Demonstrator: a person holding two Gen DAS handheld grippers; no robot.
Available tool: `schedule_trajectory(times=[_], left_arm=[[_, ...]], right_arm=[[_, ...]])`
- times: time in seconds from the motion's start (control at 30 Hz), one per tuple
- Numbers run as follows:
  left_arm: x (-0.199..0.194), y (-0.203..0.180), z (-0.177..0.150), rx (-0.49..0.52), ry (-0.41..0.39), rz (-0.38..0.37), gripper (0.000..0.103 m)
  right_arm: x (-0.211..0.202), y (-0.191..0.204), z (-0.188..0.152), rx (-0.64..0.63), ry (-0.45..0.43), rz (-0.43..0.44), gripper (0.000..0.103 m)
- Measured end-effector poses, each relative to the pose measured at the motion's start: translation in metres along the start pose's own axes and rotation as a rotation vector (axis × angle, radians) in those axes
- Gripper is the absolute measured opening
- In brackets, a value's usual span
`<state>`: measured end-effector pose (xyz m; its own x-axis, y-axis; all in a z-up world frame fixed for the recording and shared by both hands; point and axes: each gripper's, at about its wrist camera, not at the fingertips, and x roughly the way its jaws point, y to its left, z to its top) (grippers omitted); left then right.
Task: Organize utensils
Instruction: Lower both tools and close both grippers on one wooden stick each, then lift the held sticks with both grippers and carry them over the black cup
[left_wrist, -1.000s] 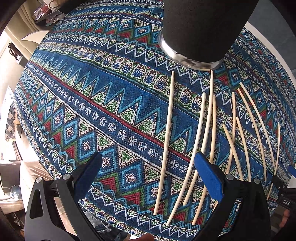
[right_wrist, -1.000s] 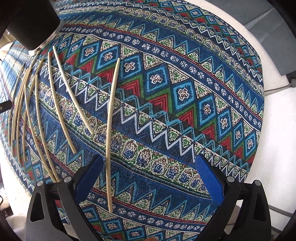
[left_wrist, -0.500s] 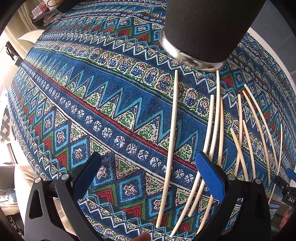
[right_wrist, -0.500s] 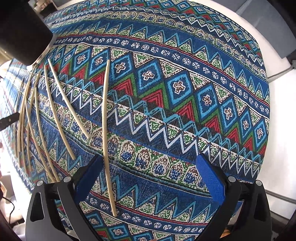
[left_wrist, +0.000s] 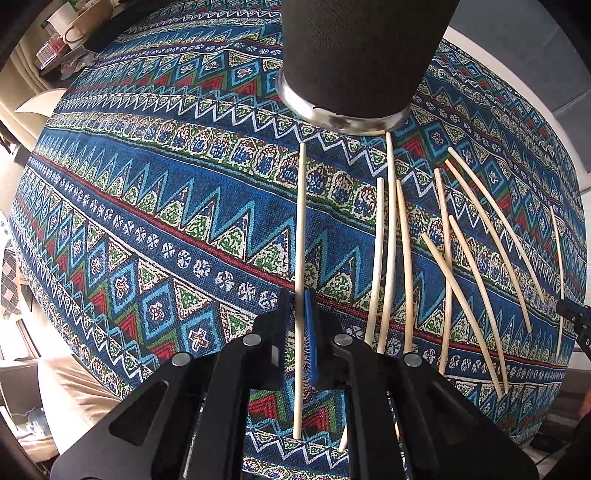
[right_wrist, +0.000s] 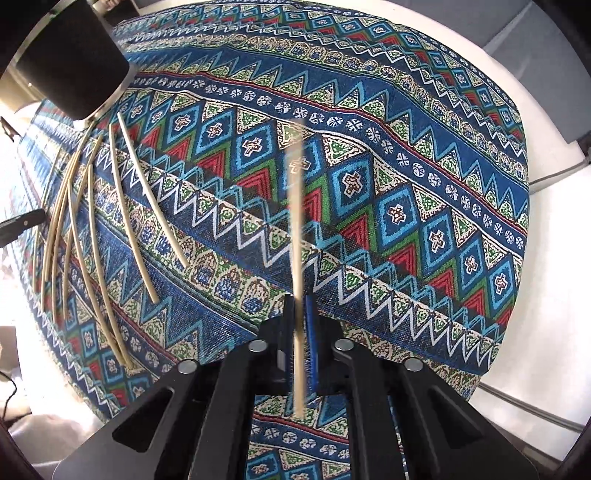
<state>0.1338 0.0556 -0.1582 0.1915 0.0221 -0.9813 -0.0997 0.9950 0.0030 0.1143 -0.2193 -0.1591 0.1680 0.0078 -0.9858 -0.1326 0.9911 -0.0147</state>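
Jaws: we see both pairs closed, each on one chopstick.
Left gripper (left_wrist: 300, 332): points steeply down, holding chopstick (left_wrist: 301, 229).
Right gripper (right_wrist: 300, 332): points straight down, gripping blurred stick (right_wrist: 296, 229).
Loose chopsticks (left_wrist: 476, 266): on patterned cloth (left_wrist: 147, 221), near black holder (left_wrist: 354, 59).

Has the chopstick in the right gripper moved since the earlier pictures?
Yes. The chopstick shifted right, away from the black holder, now clamped by the right gripper.
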Motion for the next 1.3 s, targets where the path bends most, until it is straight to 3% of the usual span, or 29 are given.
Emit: schedule_trajectory(times=[0.33,0.47,0.57,0.77,0.93,1.3], left_arm=[[-0.001,0.017,0.004,-0.028,0.056,-0.040,0.005],[-0.012,0.031,-0.002,-0.024,0.026,-0.014,0.005],[-0.025,0.036,0.001,-0.025,0.004,0.027,0.005],[-0.063,0.037,0.012,-0.030,-0.059,0.014,0.005],[-0.093,0.016,0.031,-0.039,-0.133,0.002,0.005],[-0.166,-0.002,0.074,-0.022,-0.316,-0.114,0.005]], right_arm=[[-0.005,-0.035,-0.009,0.086,0.038,0.053,0.004],[-0.021,-0.044,-0.013,0.077,0.012,0.076,0.004],[-0.046,-0.034,-0.005,0.061,-0.025,0.109,0.004],[-0.084,-0.008,0.023,0.005,-0.151,0.176,0.005],[-0.102,0.026,0.047,-0.038,-0.228,0.228,0.005],[-0.148,0.092,0.102,-0.131,-0.392,0.351,0.005]])
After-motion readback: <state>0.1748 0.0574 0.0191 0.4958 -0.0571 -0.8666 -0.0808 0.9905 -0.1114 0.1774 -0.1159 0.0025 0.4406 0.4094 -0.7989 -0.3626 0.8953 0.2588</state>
